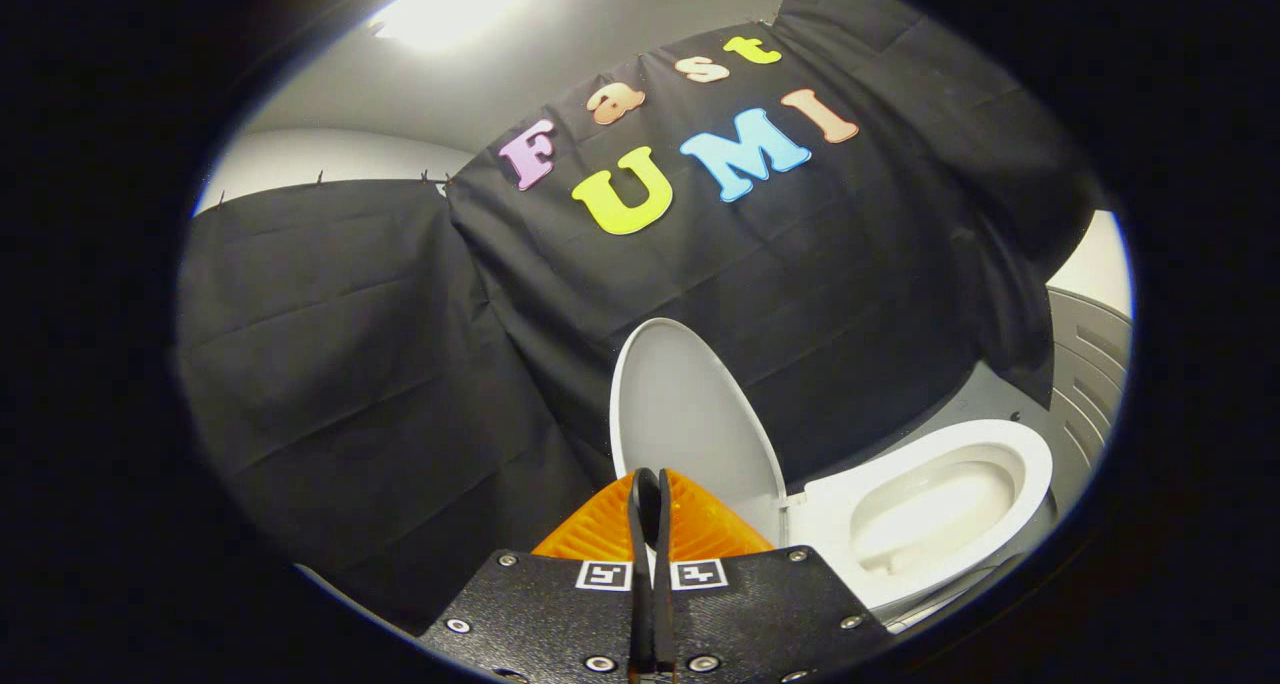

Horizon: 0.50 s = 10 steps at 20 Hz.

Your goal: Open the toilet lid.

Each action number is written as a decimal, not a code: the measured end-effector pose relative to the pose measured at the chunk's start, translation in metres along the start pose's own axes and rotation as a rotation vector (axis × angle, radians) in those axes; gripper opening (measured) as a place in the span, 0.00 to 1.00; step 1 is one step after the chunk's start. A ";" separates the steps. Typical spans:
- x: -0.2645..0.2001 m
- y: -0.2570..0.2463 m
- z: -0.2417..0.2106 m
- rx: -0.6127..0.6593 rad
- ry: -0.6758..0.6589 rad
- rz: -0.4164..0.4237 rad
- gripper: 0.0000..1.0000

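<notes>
A: In the gripper view, what do the fingers (650, 494) do?

B: They are closed, one against the other, and I see nothing between them. They point toward the toilet lid (690, 424), which stands just ahead of them.

A: So where exactly is the lid now?

B: It is already up. It stands nearly upright on its hinge, with the pale inner side facing the fingers and the back toward the black cloth wall (350, 364). Beside it, on the right, the toilet seat (1030, 474) lies flat on the toilet bowl (930, 514), and the bowl is open to the view.

A: Then the task is finished?

B: I judge it is done or almost done. Whether the lid leans on something behind it, I cannot tell; the cloth hides that.

A: How will the lid handle, if one must move it more?

B: It looks like thin, stiff plastic, so probably light, and smooth, so closed fingers can slip on it. It turns only around the hinge at the base. The best place to take or push it is the free rounded rim at the top, far from the hinge. I would push softly, because a hard push can strain the hinge.

A: And the floor?

B: A grey ribbed floor (1085, 364) shows beyond the bowl.
</notes>
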<state>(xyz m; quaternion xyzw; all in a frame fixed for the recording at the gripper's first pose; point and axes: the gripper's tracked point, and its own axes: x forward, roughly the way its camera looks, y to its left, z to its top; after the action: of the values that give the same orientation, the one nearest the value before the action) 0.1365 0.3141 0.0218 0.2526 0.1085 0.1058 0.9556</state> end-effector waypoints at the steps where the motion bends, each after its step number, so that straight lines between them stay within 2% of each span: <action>1: 0.002 0.005 -0.005 -0.005 0.006 0.004 0.00; 10: 0.031 0.056 -0.037 -0.068 0.065 0.089 0.00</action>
<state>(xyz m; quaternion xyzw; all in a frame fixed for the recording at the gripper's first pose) 0.1481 0.3870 0.0143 0.2209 0.1246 0.1601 0.9540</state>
